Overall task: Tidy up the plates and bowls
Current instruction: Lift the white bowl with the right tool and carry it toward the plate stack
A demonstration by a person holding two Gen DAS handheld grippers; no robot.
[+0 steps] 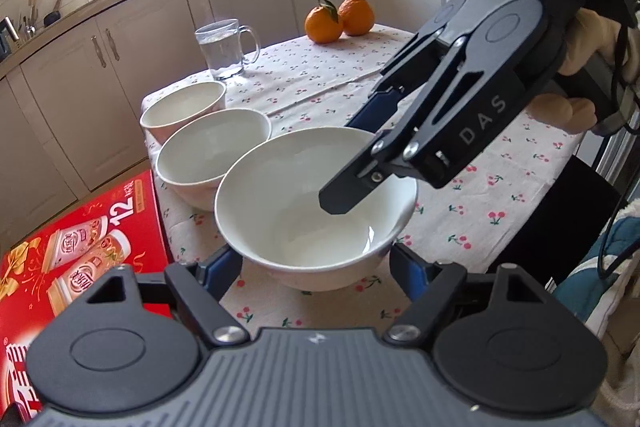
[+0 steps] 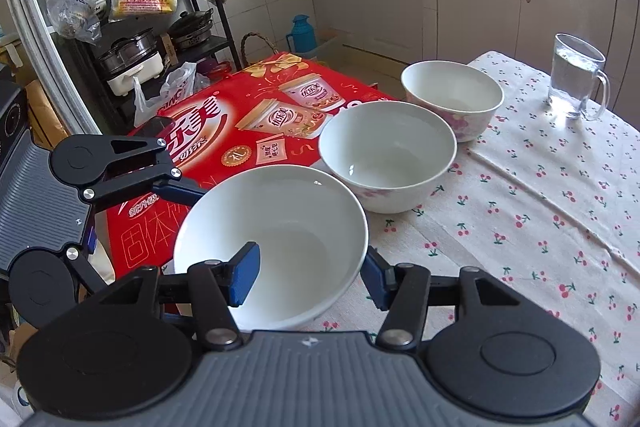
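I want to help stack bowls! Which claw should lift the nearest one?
Right, probably. The right claw pinches the rim of the near bowl, one finger inside. The left claw just flanks it.

My left-wrist view: close over nearest bowl [image 1: 316, 203], tilted down, facing cabinets and window. My right-wrist view: same bowl [image 2: 276, 239], close, facing shelf side. Shared: three-bowl row, glass mug [image 1: 224, 49].

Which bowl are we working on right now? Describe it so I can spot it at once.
On the cherry-print tablecloth, three white bowls line the edge beside the red box. Ours is the nearest bowl, farthest from the glass mug. Only it has the right gripper clamped over its rim, one of the fingers inside.
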